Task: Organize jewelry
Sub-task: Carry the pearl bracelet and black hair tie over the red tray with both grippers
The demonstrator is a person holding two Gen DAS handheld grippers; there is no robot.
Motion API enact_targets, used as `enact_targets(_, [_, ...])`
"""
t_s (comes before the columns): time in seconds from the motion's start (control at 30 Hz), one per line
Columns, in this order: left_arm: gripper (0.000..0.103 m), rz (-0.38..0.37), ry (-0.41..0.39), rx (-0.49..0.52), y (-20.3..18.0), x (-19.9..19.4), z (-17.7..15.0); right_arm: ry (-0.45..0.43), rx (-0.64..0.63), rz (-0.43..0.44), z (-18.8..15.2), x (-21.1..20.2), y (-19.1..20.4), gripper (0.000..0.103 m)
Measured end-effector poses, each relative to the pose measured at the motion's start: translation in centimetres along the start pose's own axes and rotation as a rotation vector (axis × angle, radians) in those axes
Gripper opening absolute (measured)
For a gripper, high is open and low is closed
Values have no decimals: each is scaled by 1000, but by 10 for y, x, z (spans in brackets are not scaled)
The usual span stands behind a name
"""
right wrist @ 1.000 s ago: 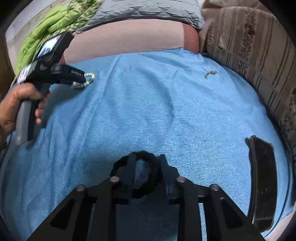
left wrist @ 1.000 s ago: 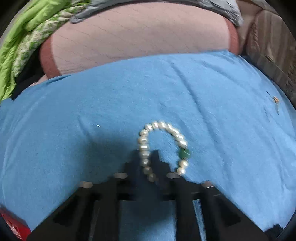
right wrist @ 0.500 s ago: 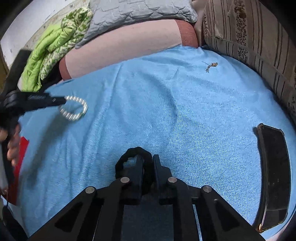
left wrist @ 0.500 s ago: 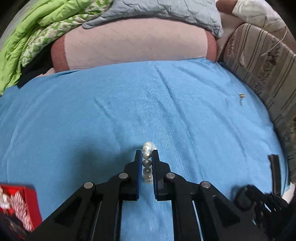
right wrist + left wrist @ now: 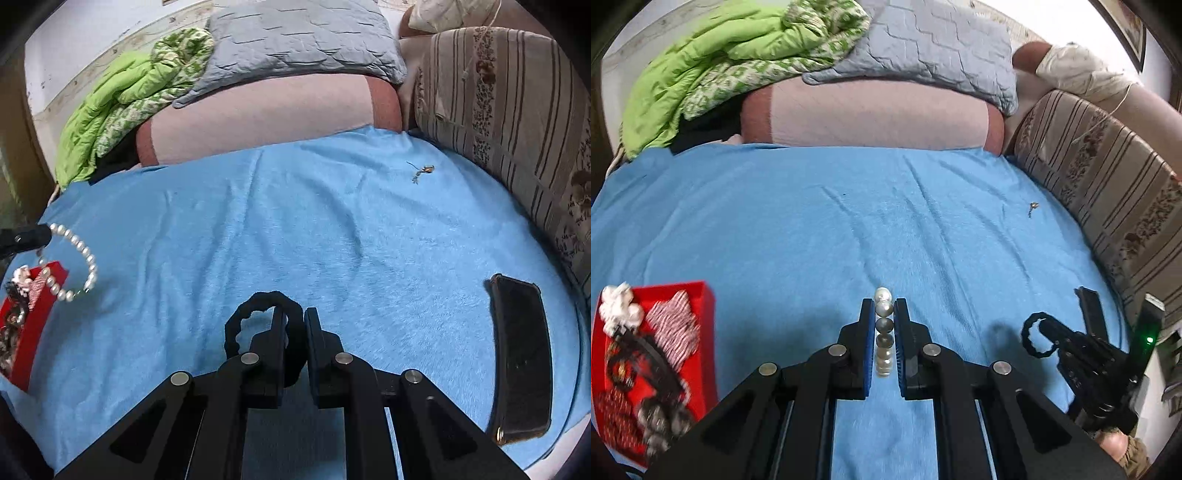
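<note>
My left gripper (image 5: 884, 310) is shut on a white pearl bracelet (image 5: 883, 332), seen edge-on between its pads above the blue blanket. In the right wrist view the same pearl bracelet (image 5: 79, 266) hangs as a loop from the left gripper (image 5: 46, 234) at the left edge, over the red box (image 5: 35, 325). My right gripper (image 5: 294, 317) is shut on a black ring-shaped bracelet (image 5: 245, 317) that sticks out to its left, lifted off the blanket. From the left wrist view, the right gripper (image 5: 1052, 336) and black bracelet (image 5: 1034, 339) show at lower right.
The red box (image 5: 701, 332), lower left, holds several jewelry pieces and striped cloth. A small earring (image 5: 423, 171) lies far right on the blue blanket (image 5: 295, 229). A black phone (image 5: 521, 358) lies at the right edge. Pillows and a striped cushion border the bed.
The left gripper lifted the pearl bracelet off the blanket and carried it toward the red box. The right gripper closed on the black bracelet and raised it slightly.
</note>
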State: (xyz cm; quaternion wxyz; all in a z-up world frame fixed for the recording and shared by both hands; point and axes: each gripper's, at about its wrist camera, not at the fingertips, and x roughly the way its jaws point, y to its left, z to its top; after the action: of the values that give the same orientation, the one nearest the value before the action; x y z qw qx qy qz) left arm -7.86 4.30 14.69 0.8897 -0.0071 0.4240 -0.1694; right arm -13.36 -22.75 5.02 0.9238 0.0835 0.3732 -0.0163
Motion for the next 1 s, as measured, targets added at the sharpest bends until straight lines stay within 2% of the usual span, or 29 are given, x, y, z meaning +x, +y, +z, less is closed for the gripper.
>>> enact_targets(0.17, [9,48,-38,-18,19,-36,-15,15,-22,37,-7,-16,20,11])
enact_targets(0.37, [9,118,-86,-15,36,-64,-28,-8,-84,98,1,-42,54,11])
enact_targets(0.63, [9,217,-118,-20,56,-83,-42,-24,-208,177,12,-64,114,11])
enact_targets(1.0, [9,316,-133,-64,96,-109,-59,-14,-367,274,19,-72,202,11])
